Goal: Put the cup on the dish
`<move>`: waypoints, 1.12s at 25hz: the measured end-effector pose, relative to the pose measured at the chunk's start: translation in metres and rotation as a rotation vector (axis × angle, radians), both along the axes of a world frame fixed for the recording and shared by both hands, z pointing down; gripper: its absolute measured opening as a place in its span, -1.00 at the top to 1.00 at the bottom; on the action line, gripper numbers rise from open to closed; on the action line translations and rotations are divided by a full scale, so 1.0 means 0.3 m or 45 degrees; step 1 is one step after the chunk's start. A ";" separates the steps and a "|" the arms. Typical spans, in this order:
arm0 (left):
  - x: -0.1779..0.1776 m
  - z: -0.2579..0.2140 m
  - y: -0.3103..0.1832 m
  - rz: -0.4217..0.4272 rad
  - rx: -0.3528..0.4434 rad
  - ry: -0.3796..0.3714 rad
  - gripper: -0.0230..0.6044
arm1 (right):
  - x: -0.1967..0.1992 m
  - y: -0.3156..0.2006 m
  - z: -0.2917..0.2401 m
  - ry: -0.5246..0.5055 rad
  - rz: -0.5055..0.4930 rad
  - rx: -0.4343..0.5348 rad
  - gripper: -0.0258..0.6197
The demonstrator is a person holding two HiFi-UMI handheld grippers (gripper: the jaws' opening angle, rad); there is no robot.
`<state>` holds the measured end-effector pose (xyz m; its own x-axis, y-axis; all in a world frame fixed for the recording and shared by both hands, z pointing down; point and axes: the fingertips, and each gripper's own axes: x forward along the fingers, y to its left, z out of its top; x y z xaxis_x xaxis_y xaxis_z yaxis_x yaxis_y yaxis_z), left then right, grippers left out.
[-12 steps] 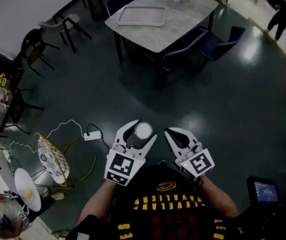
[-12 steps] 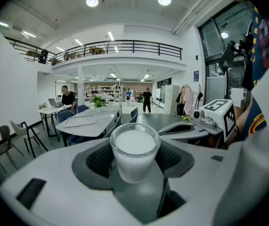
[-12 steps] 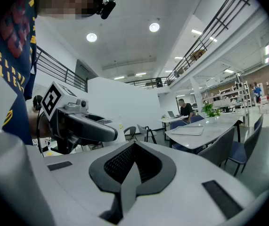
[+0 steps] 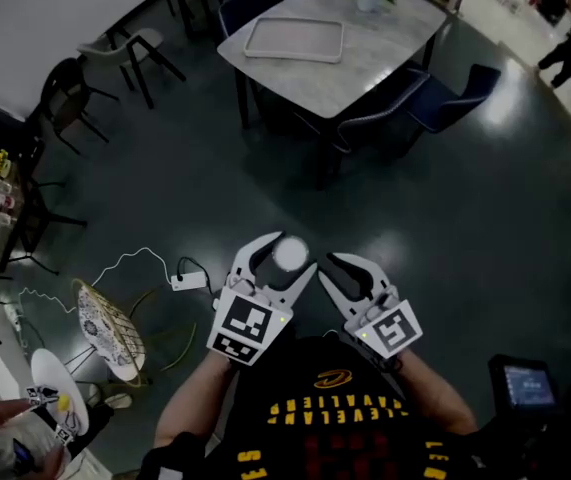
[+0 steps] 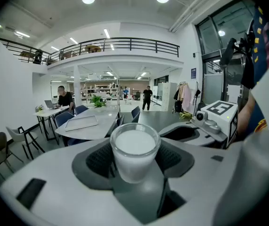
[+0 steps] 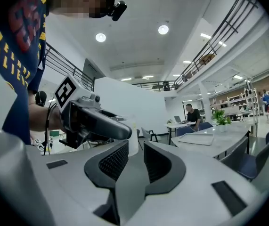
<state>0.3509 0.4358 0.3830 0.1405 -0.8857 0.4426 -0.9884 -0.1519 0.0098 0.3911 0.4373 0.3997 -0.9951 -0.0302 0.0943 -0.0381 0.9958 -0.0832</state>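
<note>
A small white cup (image 4: 290, 255) (image 5: 134, 149) stands upright between the jaws of my left gripper (image 4: 287, 257) (image 5: 134, 160), which is shut on its sides. The grippers hang over dark floor, close to my chest. My right gripper (image 4: 336, 269) (image 6: 135, 148) is just to the right of the left one, its jaws a narrow gap apart with nothing between them. A white dish (image 4: 53, 392) with a yellow spot shows at the lower left, beside another person's hand. The grey table (image 4: 385, 38) with a pale tray (image 4: 293, 40) stands ahead.
Dark chairs (image 4: 445, 103) ring the table. A wire stand with a patterned plate (image 4: 105, 326) and a white cable (image 4: 135, 260) lie on the floor at left. A small screen (image 4: 530, 383) is at lower right. People stand and sit farther off (image 5: 64, 99).
The head view has shifted slightly, so the table sits a bit further right. The white dish at lower left has moved down and left. The cup stays held in the left gripper.
</note>
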 end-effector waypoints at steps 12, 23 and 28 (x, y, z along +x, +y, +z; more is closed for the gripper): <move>-0.277 -0.066 -0.104 0.206 -0.028 0.006 0.09 | -0.432 -0.031 -0.019 0.047 0.030 0.120 0.18; -0.433 -0.041 -0.119 0.228 -0.040 0.052 0.09 | -0.628 -0.047 -0.023 0.028 0.070 0.129 0.19; -0.464 -0.047 -0.147 0.221 -0.021 0.085 0.09 | -0.655 -0.075 -0.030 0.015 0.052 0.117 0.19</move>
